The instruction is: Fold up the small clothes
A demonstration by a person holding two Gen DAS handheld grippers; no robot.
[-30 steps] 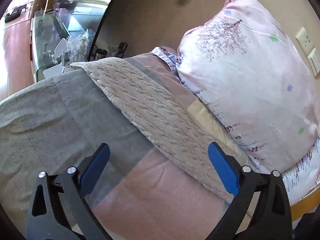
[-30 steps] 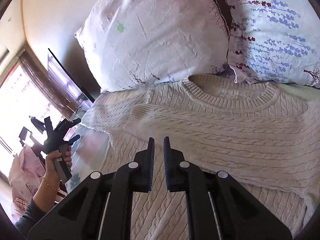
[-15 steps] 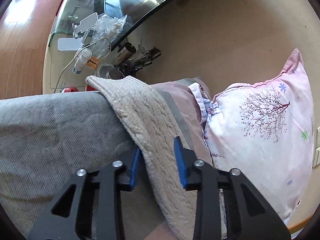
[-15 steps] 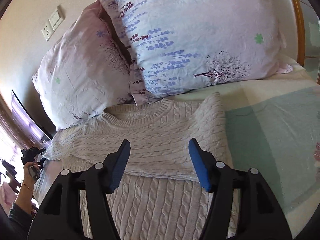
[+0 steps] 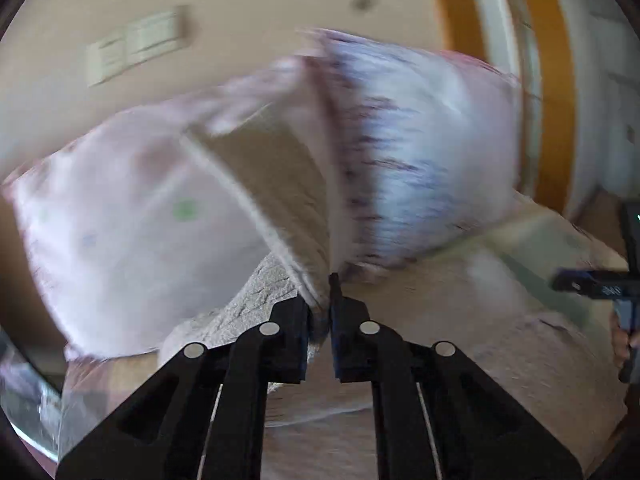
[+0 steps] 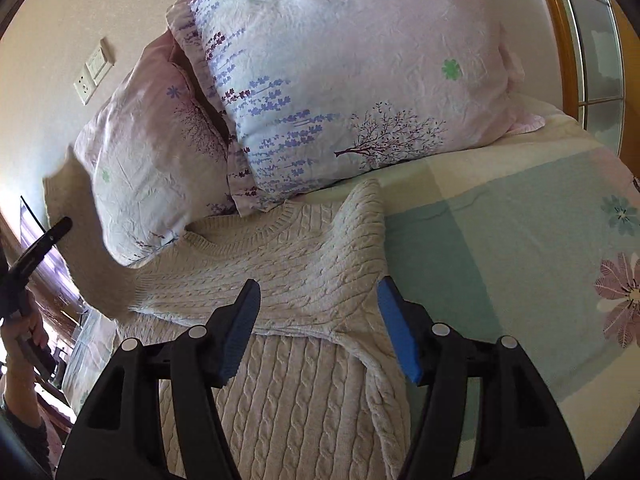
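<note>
**Left sleeve up, and the chest it must cross lies toward the right gripper**

The sweater (image 6: 288,276) lies flat on the bed (image 6: 500,240), collar toward the pillows (image 6: 352,80), hem toward the camera in the right wrist view. Its right sleeve is already laid across the chest, running side to side.

The left gripper (image 5: 319,312) has its jaws narrowed onto the left sleeve (image 5: 280,192) — the cloth rises from between them in a long strip, lifted off the bed and blurred by motion. From the right wrist view the same sleeve (image 6: 86,240) hangs in the air at the sweater's left edge, its long axis roughly upright, beside the far-left pillow.

The right gripper (image 6: 320,324) hovers just above the folded chest with its jaws wide and nothing between them.

The move ahead, as I judge it, turns on one thing — the sleeve must travel sideways from the left edge toward the right gripper and land across the chest, parallel to the sleeve already there. The left hand is the only one placed for that; the right is nearer the landing spot and could steady the fold.
</note>
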